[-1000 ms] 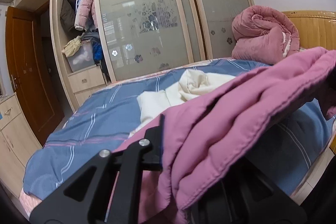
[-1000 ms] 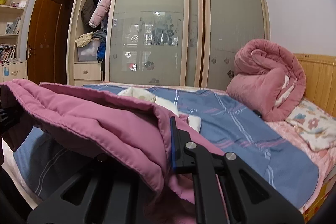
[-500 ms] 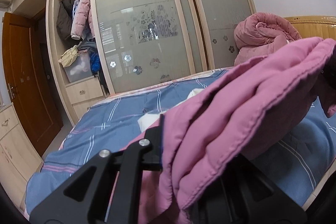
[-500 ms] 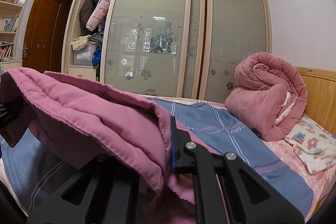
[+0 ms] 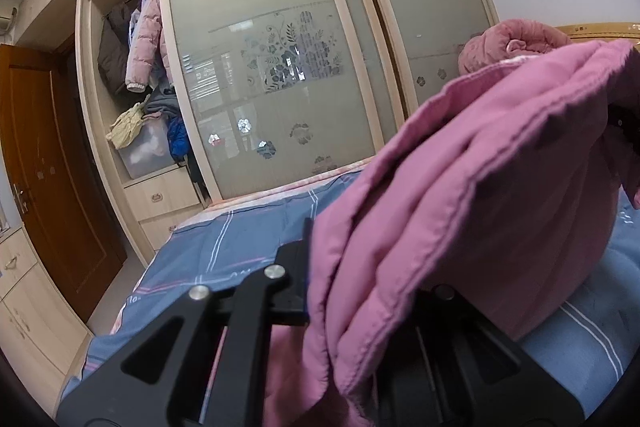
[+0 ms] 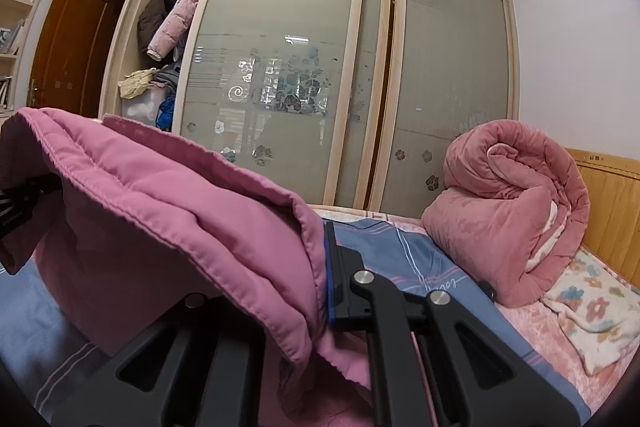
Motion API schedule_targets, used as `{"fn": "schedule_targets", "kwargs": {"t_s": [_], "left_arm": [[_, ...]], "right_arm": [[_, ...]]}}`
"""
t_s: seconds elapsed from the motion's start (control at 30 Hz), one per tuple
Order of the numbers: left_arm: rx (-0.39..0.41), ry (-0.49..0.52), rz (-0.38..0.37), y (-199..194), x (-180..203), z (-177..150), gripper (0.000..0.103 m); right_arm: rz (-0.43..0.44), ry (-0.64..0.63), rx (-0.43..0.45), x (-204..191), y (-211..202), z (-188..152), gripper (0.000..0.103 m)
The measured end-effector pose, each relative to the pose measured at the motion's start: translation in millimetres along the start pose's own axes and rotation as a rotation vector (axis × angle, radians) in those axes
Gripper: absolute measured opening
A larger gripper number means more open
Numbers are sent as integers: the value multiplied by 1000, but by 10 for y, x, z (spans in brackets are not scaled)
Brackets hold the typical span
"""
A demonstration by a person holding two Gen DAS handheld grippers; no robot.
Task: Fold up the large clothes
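Note:
A large pink padded garment (image 5: 472, 195) hangs stretched between both grippers above the blue striped bed (image 5: 224, 251). My left gripper (image 5: 316, 279) is shut on one edge of the garment; thick folds drape over its right finger and hide it. My right gripper (image 6: 320, 279) is shut on the opposite edge of the pink garment (image 6: 168, 203), whose folds cover its left finger. At the far left of the right wrist view the left gripper (image 6: 20, 203) shows as a dark shape under the cloth.
A rolled pink quilt (image 6: 508, 211) lies against the wooden headboard (image 6: 608, 203), with a floral blanket (image 6: 592, 311) beside it. Behind the bed stands a wardrobe with sliding glass doors (image 6: 288, 75) and an open section holding clothes (image 5: 140, 83). A brown door (image 5: 52, 179) is at left.
Both grippers have risen and moved forward over the bed with the pink garment held between them. The cream garment on the bed has dropped out of sight behind the cloth.

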State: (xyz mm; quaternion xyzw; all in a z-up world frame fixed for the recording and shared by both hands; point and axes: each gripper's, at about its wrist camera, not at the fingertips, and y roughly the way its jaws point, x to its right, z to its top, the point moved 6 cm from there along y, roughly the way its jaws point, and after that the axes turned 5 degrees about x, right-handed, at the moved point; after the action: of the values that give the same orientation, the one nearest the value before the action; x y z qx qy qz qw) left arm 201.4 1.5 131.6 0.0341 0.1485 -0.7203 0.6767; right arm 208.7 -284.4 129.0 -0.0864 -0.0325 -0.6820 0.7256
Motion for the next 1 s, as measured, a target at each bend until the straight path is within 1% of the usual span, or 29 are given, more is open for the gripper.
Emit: {"fn": "schedule_targets", "kwargs": {"t_s": [0.13,0.23,0.33,0.57,0.73,0.87,0.9,0.93,0.97,1.0], "left_arm": [[-24,1,3,359,1,71,7],[-40,24,12,627,32,107,7],[-69,38,8,954,96,86,7],[-149,67,8,1645,149,-162,6],[-221,137,7,2147,226,-466,7],[-252,208,20,2406,323,-656,8],[-257,224,25,2457,347,-701,10],[-259,240,35,2497,361,-728,13],[-259,251,40,2527,372,-739,15],[-252,272,60,2547,381,-746,24]], "right_arm": [[-16,-5,-13,38,363,15,7],[-32,-8,-32,75,656,-38,7],[-34,21,-73,129,985,-133,7],[-39,3,-158,45,1698,-413,7],[-22,-5,-259,12,2223,-749,7],[-13,-1,-323,-29,2496,-992,8],[-16,-1,-333,-45,2560,-1045,9],[-23,-1,-338,-50,2594,-1084,10],[-34,0,-334,-43,2611,-1109,17],[-39,2,-329,-46,2610,-1111,34]]}}
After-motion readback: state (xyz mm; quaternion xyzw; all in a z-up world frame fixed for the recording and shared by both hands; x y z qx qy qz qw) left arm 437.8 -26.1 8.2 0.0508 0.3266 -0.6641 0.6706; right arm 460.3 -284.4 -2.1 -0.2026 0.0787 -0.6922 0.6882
